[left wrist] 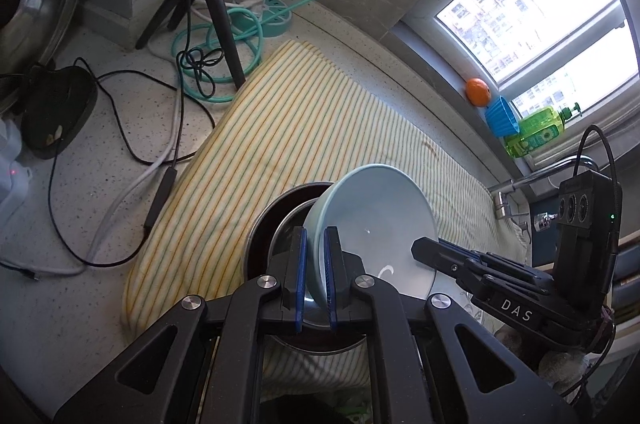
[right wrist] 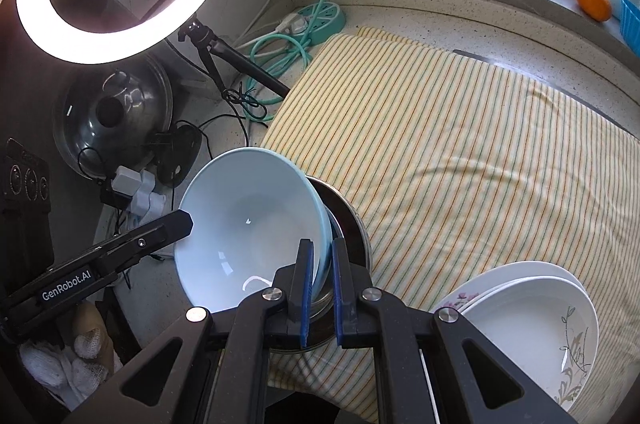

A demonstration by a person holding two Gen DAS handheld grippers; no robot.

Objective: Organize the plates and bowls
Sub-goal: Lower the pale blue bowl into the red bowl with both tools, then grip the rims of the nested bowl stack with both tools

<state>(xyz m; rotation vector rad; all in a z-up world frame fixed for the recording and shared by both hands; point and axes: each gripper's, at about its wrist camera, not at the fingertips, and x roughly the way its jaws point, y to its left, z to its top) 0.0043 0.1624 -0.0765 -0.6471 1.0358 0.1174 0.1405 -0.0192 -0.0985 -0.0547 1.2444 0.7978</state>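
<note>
Two grips hold one pale blue bowl (left wrist: 372, 224): the left hand-held gripper (left wrist: 316, 276) pinches its near rim, the right hand-held gripper (right wrist: 322, 288) the opposite rim. It tilts over a steel bowl (left wrist: 276, 224) on the striped cloth (right wrist: 460, 152) covering the desk, white plates (right wrist: 532, 320) stacked nearby
</note>
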